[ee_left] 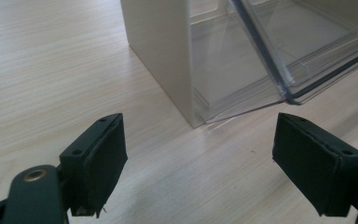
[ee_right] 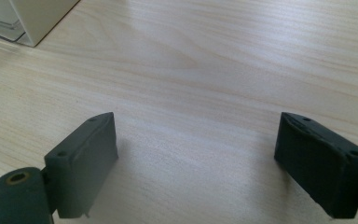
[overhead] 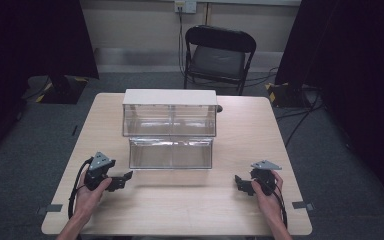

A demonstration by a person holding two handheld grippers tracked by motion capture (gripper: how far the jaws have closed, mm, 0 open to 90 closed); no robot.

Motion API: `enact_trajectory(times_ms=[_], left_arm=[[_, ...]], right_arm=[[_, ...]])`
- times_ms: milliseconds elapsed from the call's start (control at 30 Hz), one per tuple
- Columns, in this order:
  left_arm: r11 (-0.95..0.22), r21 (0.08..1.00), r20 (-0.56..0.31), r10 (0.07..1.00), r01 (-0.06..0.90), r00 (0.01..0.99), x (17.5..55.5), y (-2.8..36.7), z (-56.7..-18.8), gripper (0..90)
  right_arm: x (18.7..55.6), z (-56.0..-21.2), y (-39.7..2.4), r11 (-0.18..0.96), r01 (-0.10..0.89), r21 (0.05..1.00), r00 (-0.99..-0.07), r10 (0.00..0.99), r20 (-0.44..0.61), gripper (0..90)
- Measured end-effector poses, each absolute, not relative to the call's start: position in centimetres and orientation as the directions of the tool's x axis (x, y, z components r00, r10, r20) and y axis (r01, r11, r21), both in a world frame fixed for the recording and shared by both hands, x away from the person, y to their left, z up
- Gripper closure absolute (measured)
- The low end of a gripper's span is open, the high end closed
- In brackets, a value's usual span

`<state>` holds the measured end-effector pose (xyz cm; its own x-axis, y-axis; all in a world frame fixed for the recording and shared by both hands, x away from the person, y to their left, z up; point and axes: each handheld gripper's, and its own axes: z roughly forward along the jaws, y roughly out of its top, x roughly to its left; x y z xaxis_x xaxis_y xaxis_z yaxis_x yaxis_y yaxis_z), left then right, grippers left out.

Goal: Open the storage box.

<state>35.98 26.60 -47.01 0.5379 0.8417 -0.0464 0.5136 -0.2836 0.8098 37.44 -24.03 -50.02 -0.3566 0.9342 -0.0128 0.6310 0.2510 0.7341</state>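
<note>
A clear plastic drawer cabinet [overhead: 170, 114] with a cream top stands at the middle of the wooden table [overhead: 190, 205]. Its lower clear drawer [overhead: 171, 152] is pulled out toward me and looks empty. My left gripper [overhead: 121, 179] hovers at the front left, a person's hand on it, its jaws pointing right toward the drawer's left corner. In the left gripper view the gripper [ee_left: 198, 158] has its jaws wide apart with nothing between them, facing the cabinet's cream side wall [ee_left: 161, 51] and the drawer [ee_left: 279, 46]. My right gripper [overhead: 242, 184] rests at the front right, open [ee_right: 196, 158] over bare wood.
A black folding chair [overhead: 217, 57] stands behind the table's far edge. Dark curtains hang at both sides of the room. Tape marks [overhead: 300, 205] sit near the table's front corners. The cabinet's corner [ee_right: 37, 18] shows in the right gripper view's top left.
</note>
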Motion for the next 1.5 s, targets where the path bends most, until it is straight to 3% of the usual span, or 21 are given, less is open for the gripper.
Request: enact_trajectory(times_ms=[1500], left_arm=[[-0.234, 0.836, -0.123, 0.802, 0.497, 0.585, 36.4, 24.9, -46.7, 18.0]], right_arm=[[37.4, -50.0, -24.0, 0.251, 0.631, 0.734, -0.356, 0.934, -0.013, 12.3]])
